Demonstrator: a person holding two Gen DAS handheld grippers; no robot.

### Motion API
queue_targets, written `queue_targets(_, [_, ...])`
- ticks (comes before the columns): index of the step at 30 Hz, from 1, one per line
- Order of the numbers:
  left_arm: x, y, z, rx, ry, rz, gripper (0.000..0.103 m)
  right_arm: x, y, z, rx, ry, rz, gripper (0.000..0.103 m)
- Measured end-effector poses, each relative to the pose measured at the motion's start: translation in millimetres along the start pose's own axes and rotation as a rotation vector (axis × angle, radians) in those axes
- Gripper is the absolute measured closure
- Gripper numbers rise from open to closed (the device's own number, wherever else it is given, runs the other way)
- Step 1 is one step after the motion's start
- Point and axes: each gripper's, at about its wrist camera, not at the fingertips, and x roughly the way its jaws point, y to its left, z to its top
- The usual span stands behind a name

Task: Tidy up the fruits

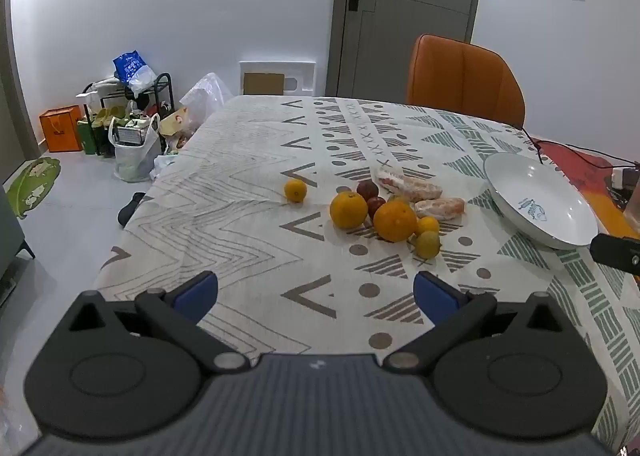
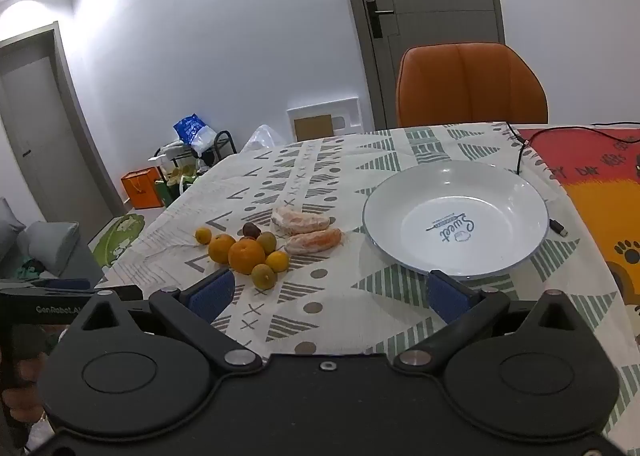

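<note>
- Woven cloth covers the table (image 1: pixel 248 223), pale with grey chevrons, dots and green hatched triangles, lying slightly rumpled near the fruit.
- Two large oranges (image 1: pixel 349 209) (image 1: pixel 395 221), round with dimpled skin, sit at the middle of a loose cluster on the cloth.
- Two dark red, smooth-skinned fruits (image 1: pixel 367 189) rest just behind them, touching one another.
- Smaller yellow-orange citrus (image 1: pixel 428 244) lie at the cluster's near right edge; one small one (image 1: pixel 295 190) sits apart to the left.
- Two peeled citrus pieces (image 2: pixel 301 220) (image 2: pixel 314 241), pale, pithy and elongated, lie side by side between the cluster and the plate.
- Glossy white, shallow and round, the plate (image 2: pixel 516 191) has a thin blue rim and a blue print in its well, with no fruit in it, right of the fruit.
- Matte black plastic forms the left gripper (image 1: pixel 316 290); its blue ribbed pads (image 1: pixel 198 294) are spread wide, holding nothing, above the cloth short of the fruit.
- Likewise the right gripper (image 2: pixel 328 294) is spread wide and holds nothing, one blue pad (image 2: pixel 446 296) at the plate's near rim.
- An orange padded chair (image 2: pixel 472 85) stands at the far side of the table.
</note>
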Motion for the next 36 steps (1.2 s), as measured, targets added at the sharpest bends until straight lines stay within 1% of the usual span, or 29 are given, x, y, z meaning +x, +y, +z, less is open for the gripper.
queue_targets(3, [-1.7,-2.0,0.7,0.001,0.005,0.000,0.000,0.1,1.4,0.3,-0.001,-0.001,0.001,0.000])
queue_targets(4, [4.7,0.2,2.1,-0.005,0.037,-0.004,0.000,-0.5,2.2,0.1,-0.006,-0.005,0.003,0.000])
queue_targets(9, [-1.8,-1.2,-0.9,-0.005,0.006,-0.001,0.000,-3.9,3.5,-2.6,-0.006,-0.016,0.004,0.000])
queue_targets(11, [-4.6,0.4,-0.4,-0.007,-0.003,-0.009,0.000,3.4,5.6,-2.1,-0.007,0.013,-0.005,0.000])
queue_targets(20, [-17.2,1.5,-3.2,-0.001,-0.028,-0.010,0.000,-7.0,5.0,-3.9,-0.009,0.004,0.000,0.000])
queue_targets(36, [-22.0,1.5,-4.9,0.000,-0.045,-0.022,0.000,-11.0,6.2,-7.0,-0.010,-0.005,0.003,0.000])
